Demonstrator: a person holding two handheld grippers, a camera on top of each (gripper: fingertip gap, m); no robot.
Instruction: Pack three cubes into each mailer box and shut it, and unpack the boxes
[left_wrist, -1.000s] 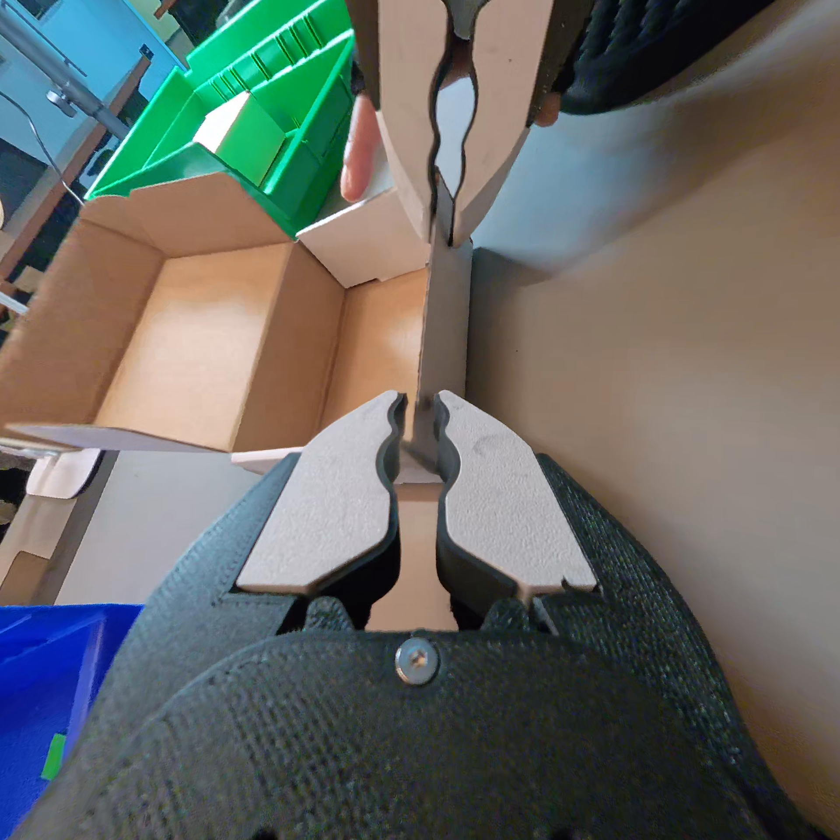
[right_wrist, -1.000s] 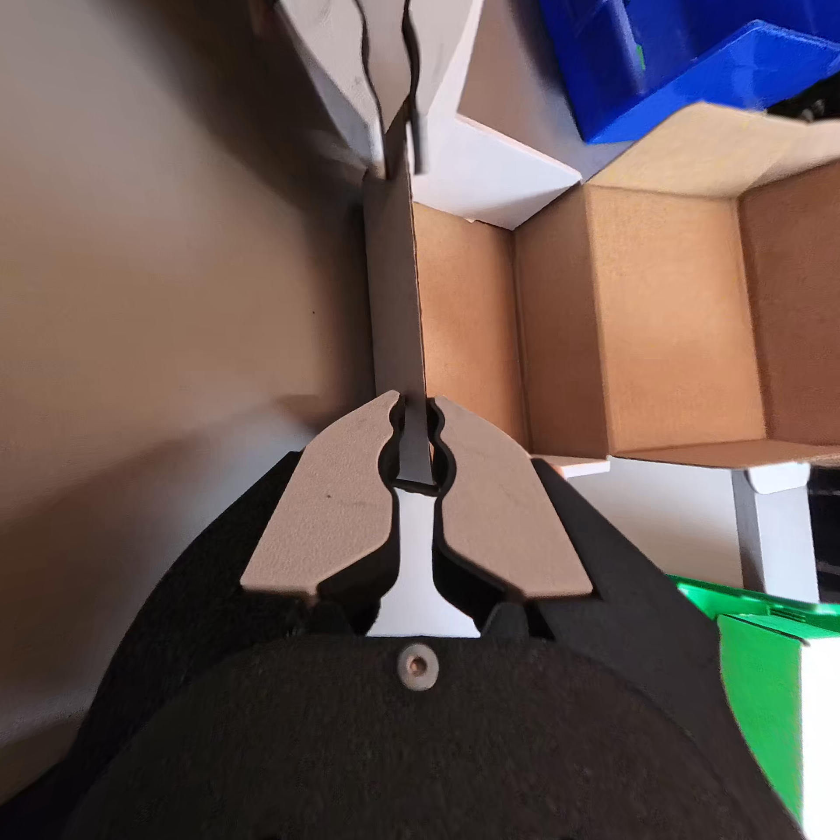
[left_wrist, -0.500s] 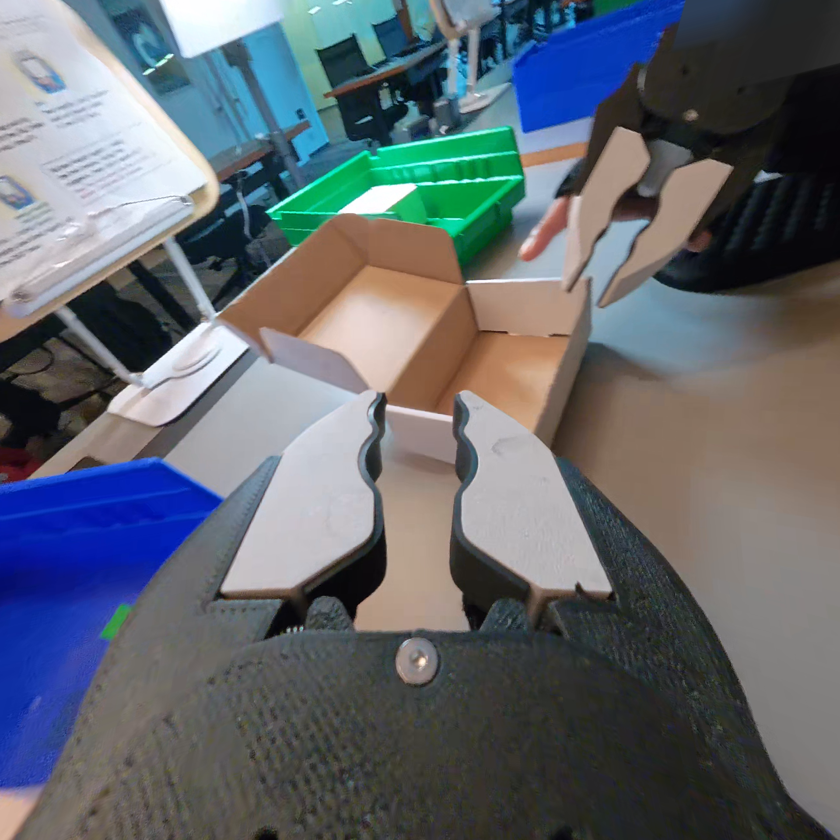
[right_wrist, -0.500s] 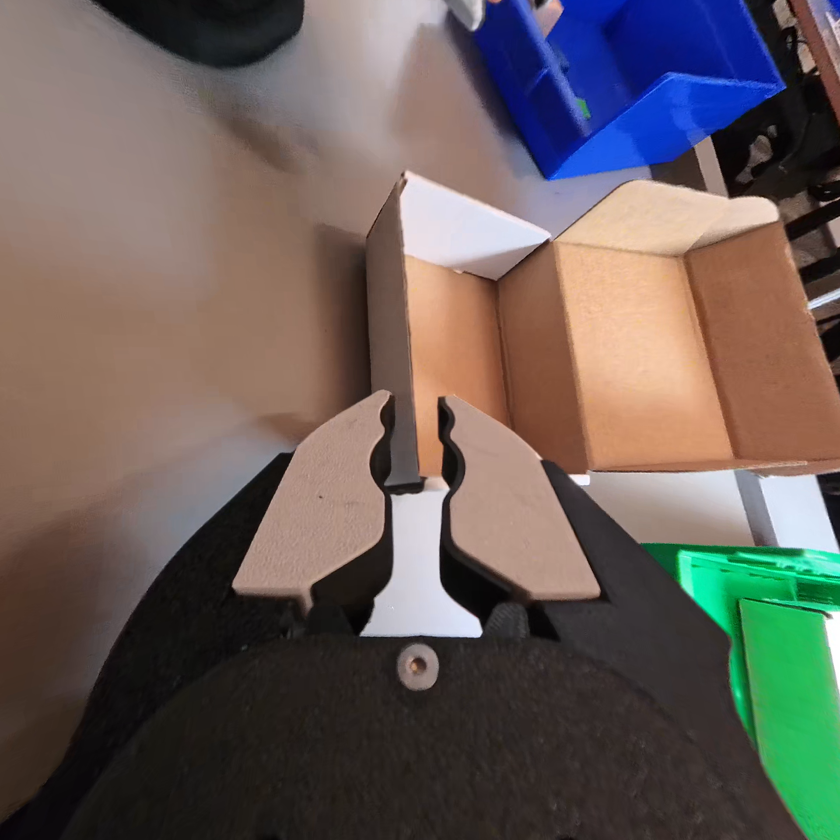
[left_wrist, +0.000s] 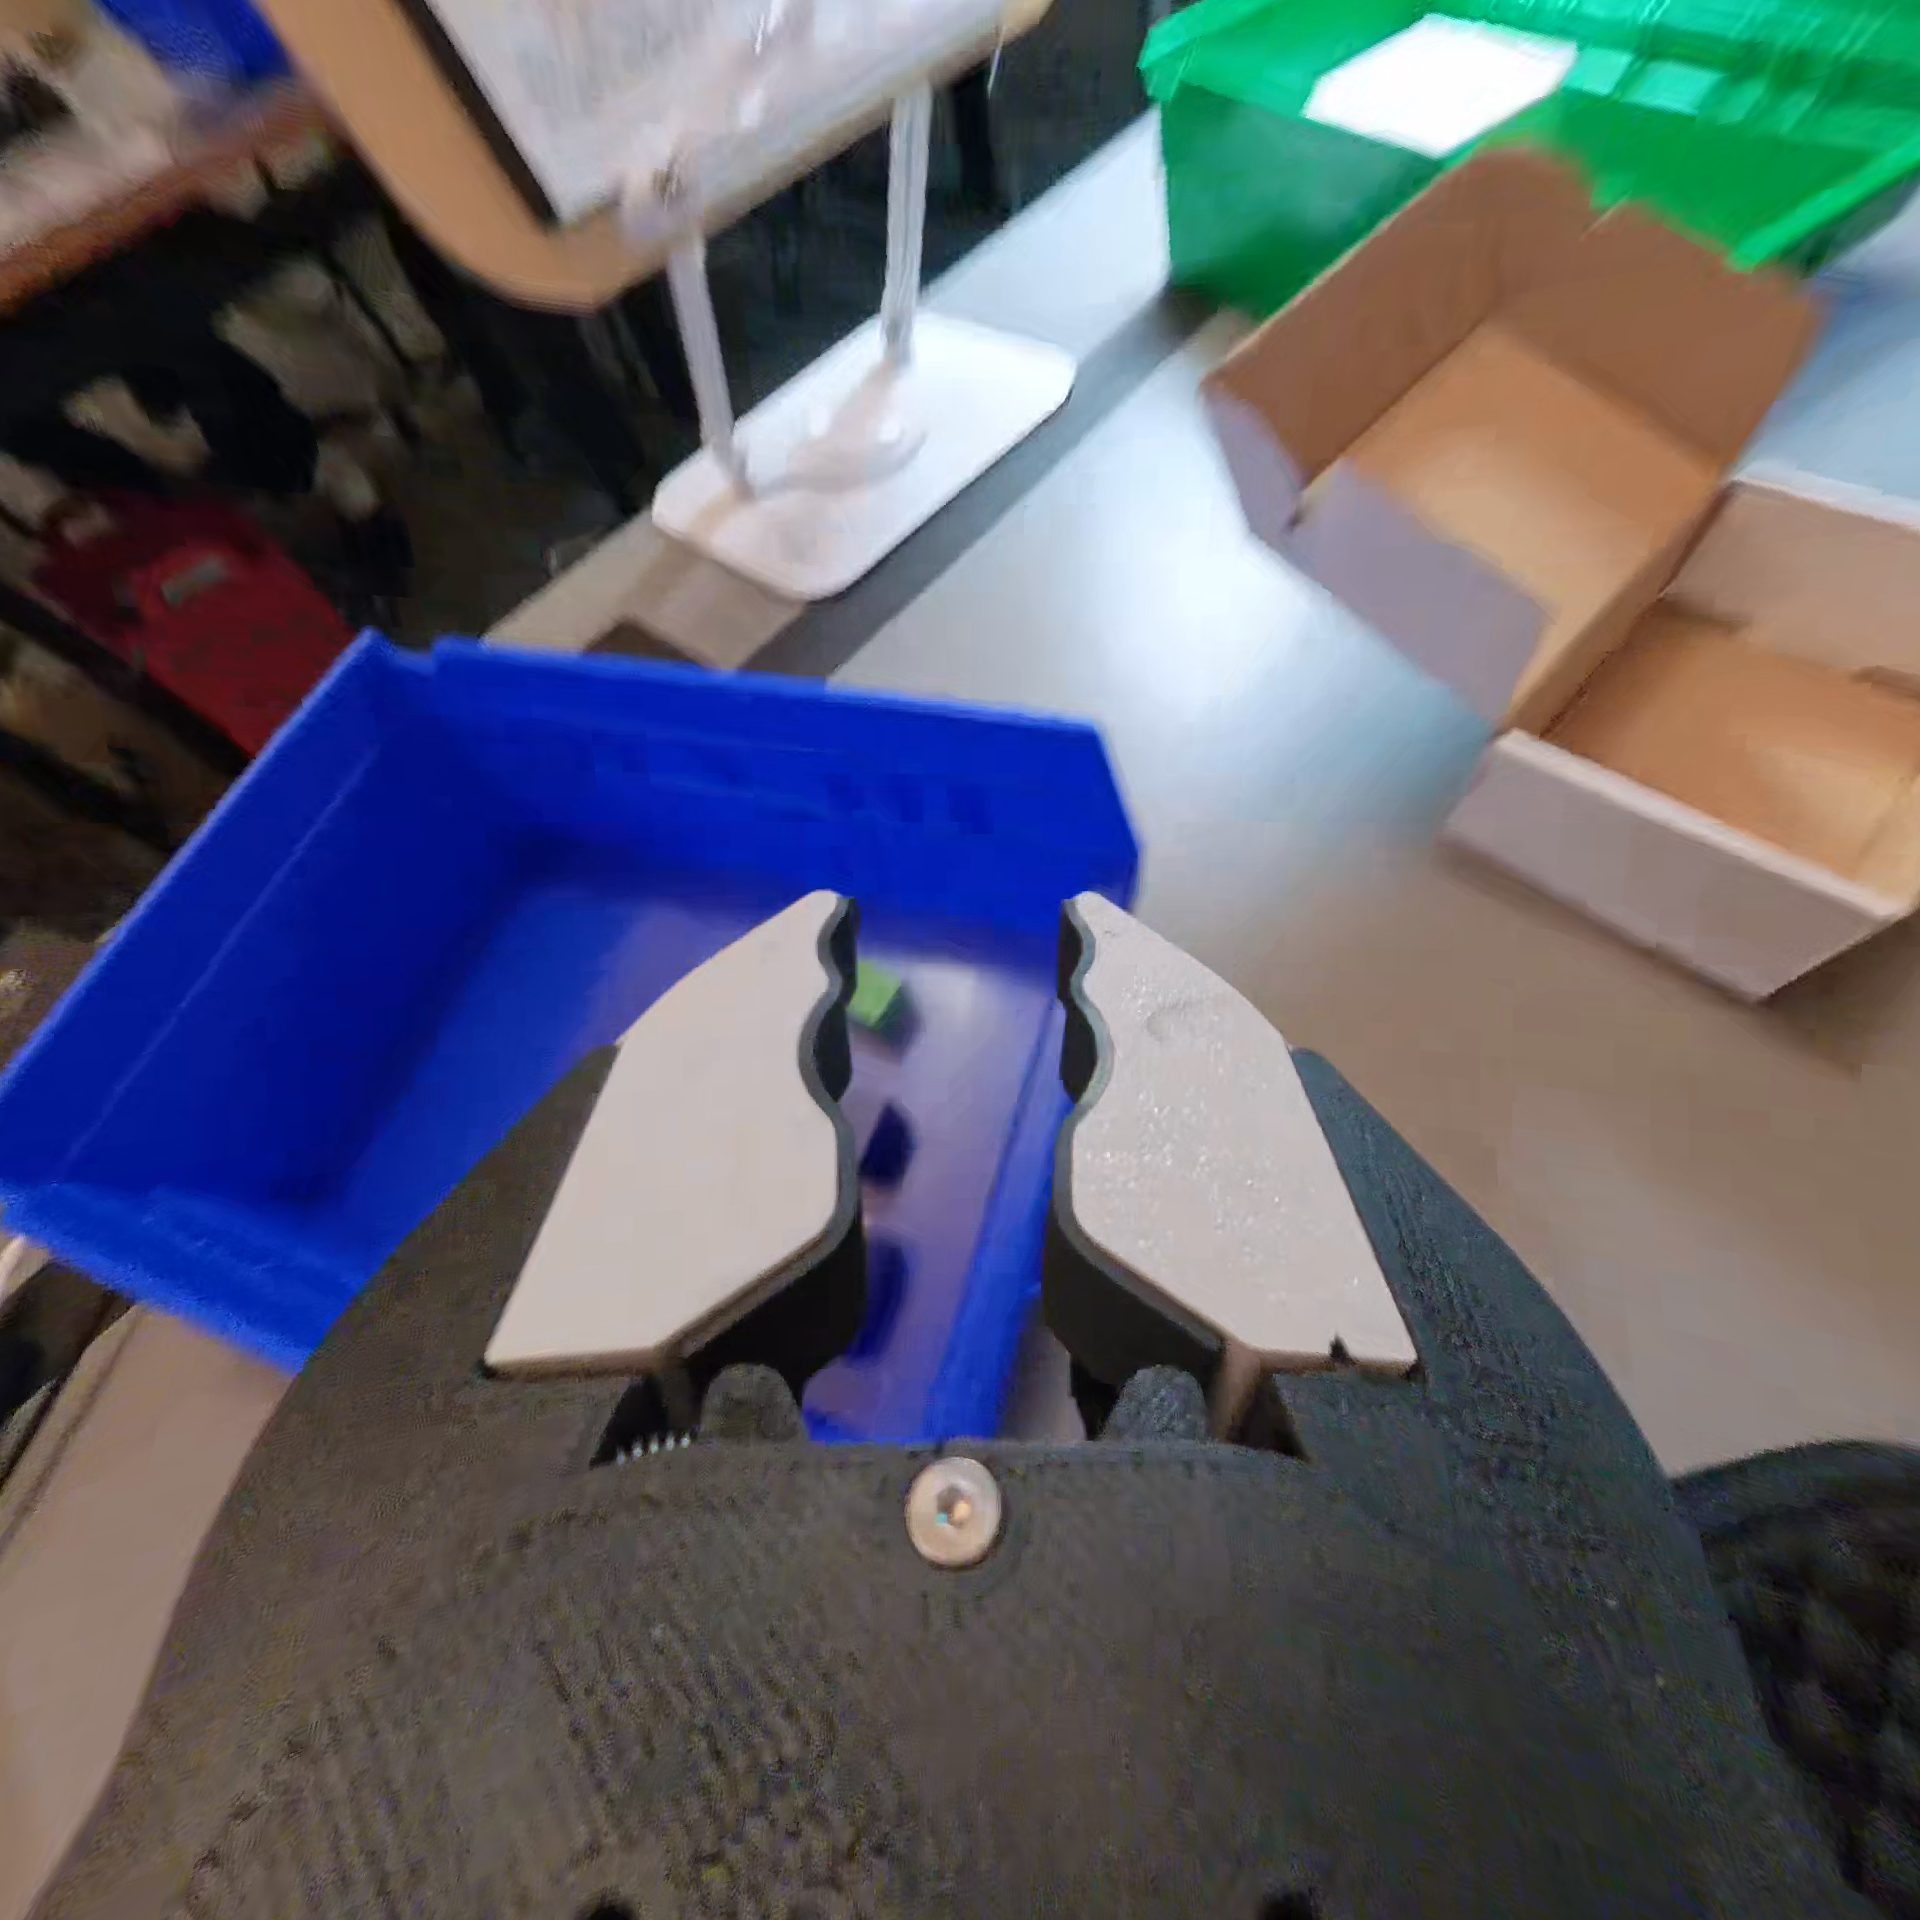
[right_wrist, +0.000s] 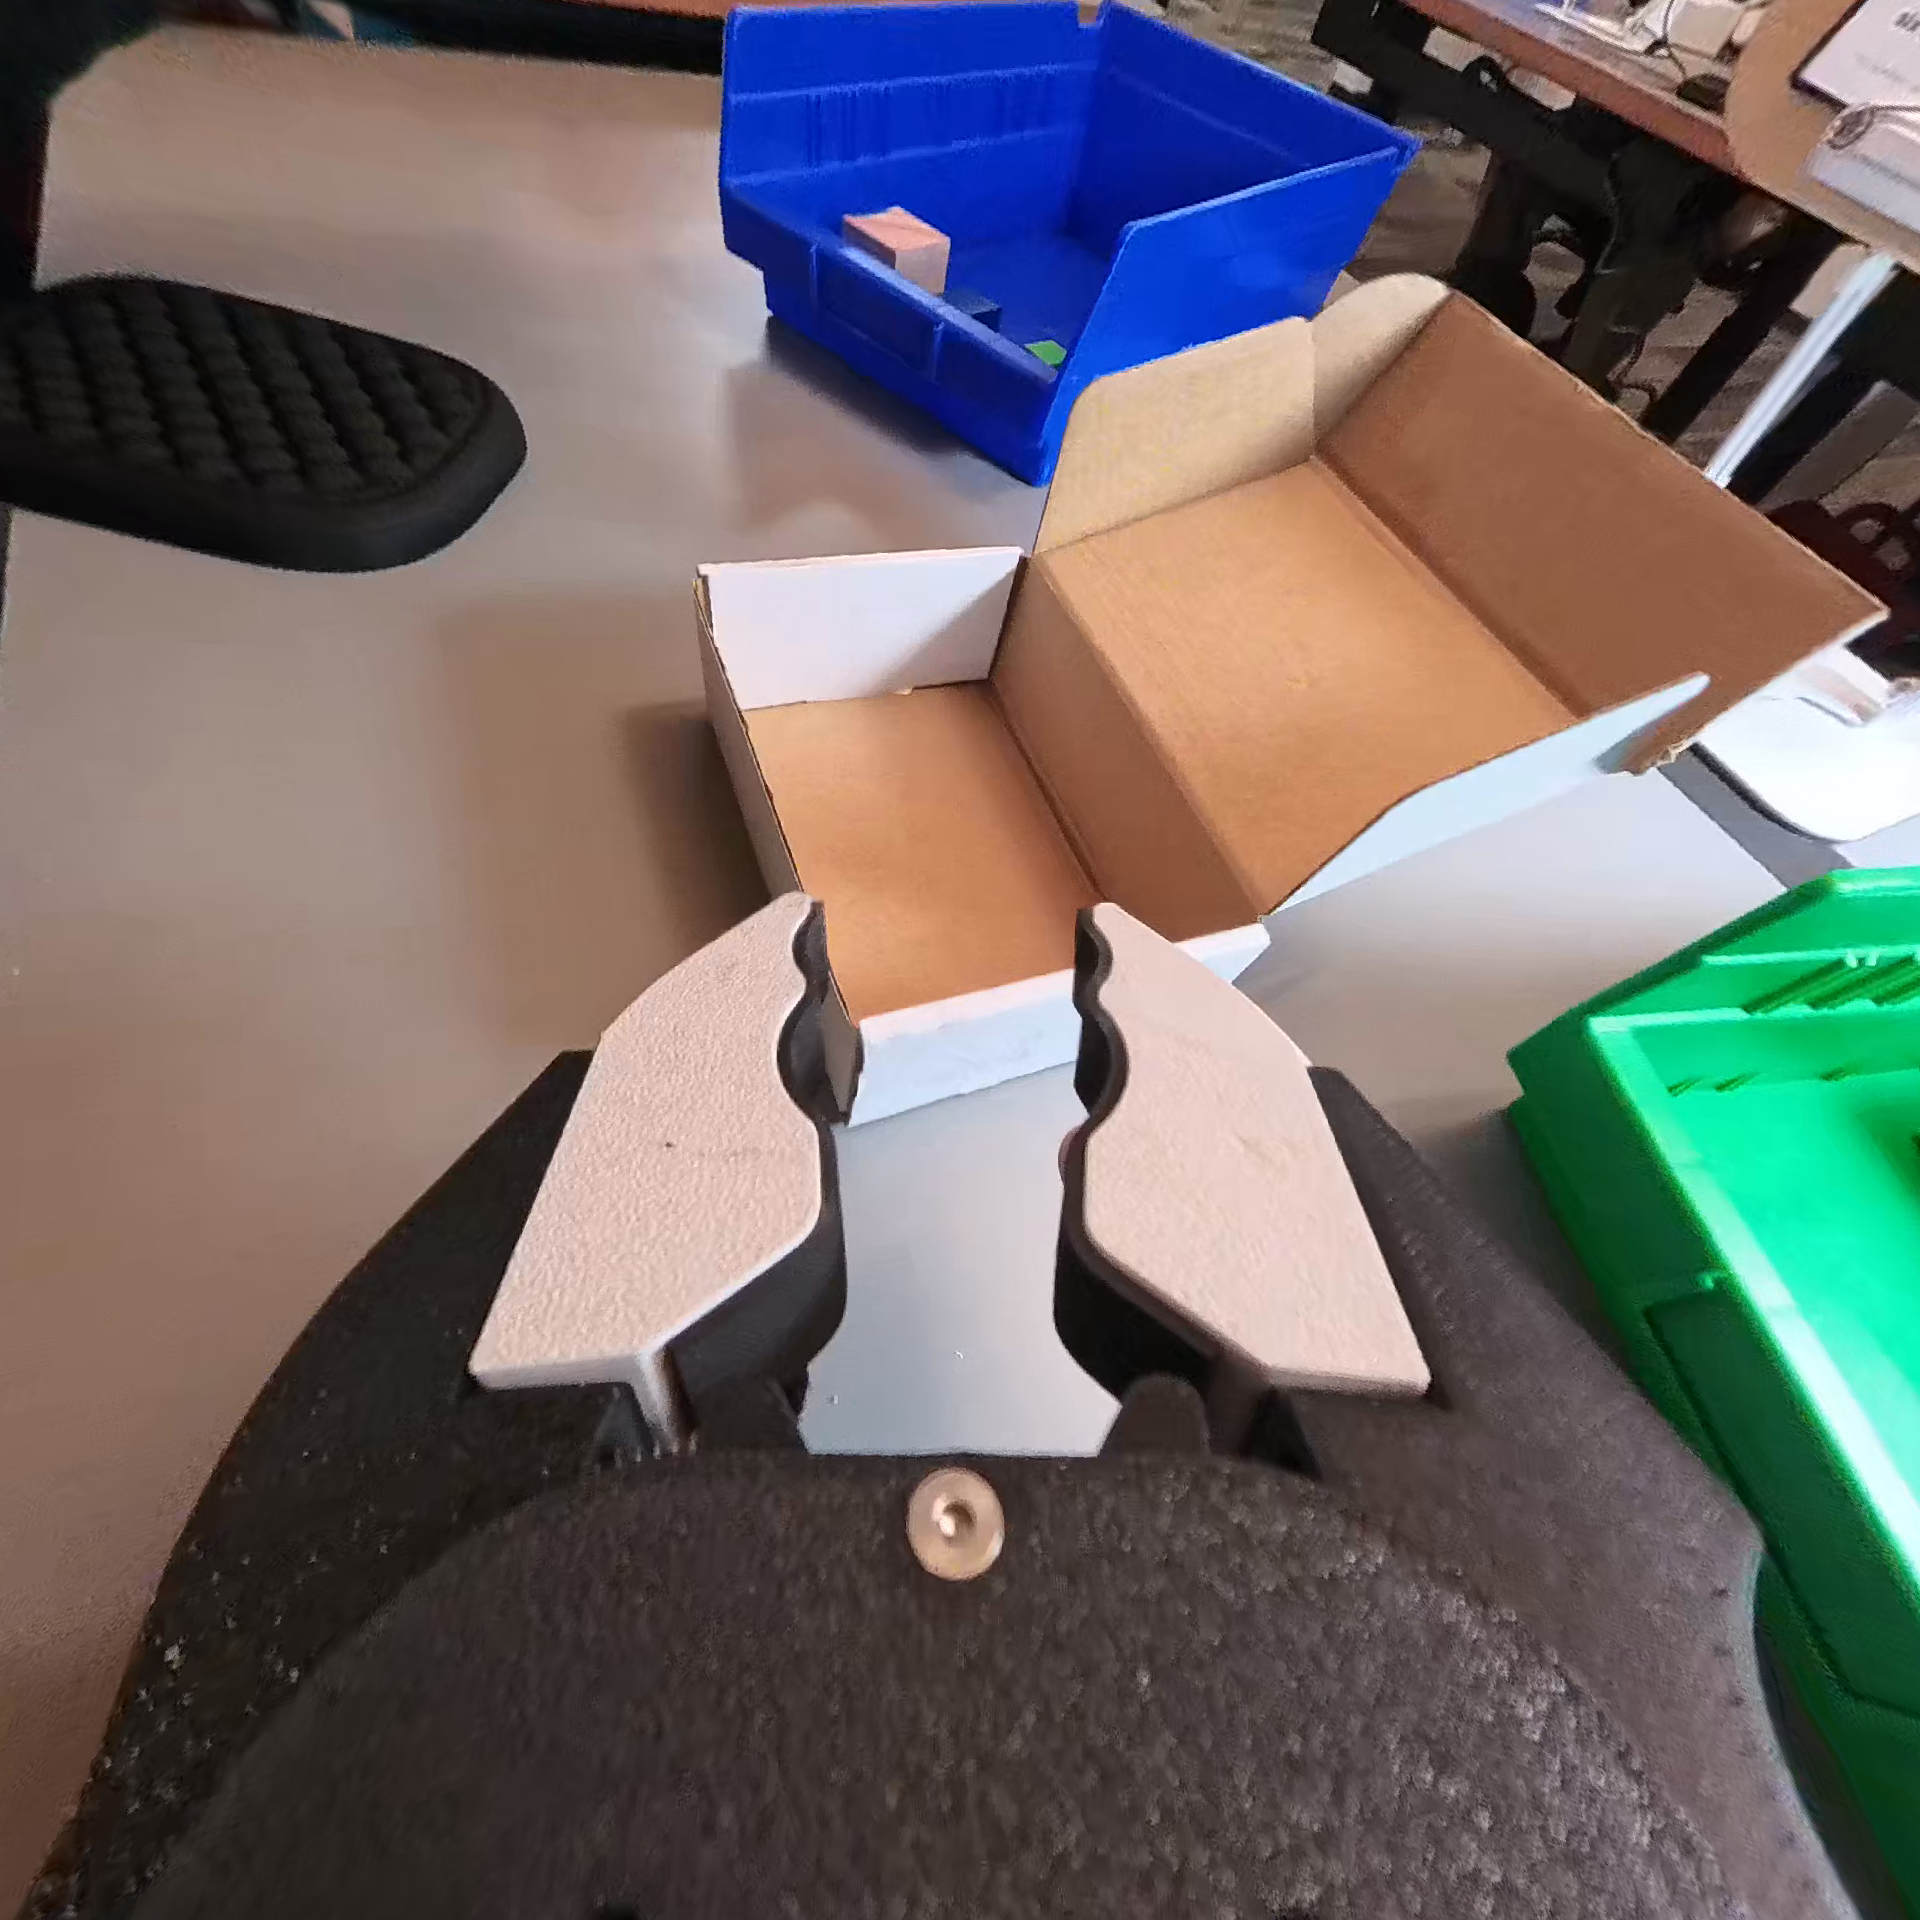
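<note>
The white mailer box (right_wrist: 862, 623) stands open and empty on the table, its brown lid folded back to the right. My right gripper (right_wrist: 948, 914) is open and empty just in front of the box's near wall. My left gripper (left_wrist: 956, 920) is open and empty over the near right corner of the blue bin (left_wrist: 312, 883). Between its fingers I see a green cube (left_wrist: 878, 1003) and a dark blue cube (left_wrist: 888, 1143) on the bin floor. The box also shows in the left wrist view (left_wrist: 1621, 894), to the right. In the right wrist view the blue bin (right_wrist: 1195, 301) holds a pink cube (right_wrist: 899, 244), a dark blue cube (right_wrist: 971, 312) and a green cube (right_wrist: 1044, 353).
A green bin (right_wrist: 1766, 1195) stands right of the box; it also shows in the left wrist view (left_wrist: 1299, 187). A document stand with a white base (left_wrist: 873, 457) stands behind the blue bin at the table edge. A black textured pad (right_wrist: 229, 426) lies at the left. The left gripper's tips are roughly 35 cm from the right gripper's.
Both grippers let go of the box's front wall and opened. The left one swung left to the blue bin. The right one drew back and rose.
</note>
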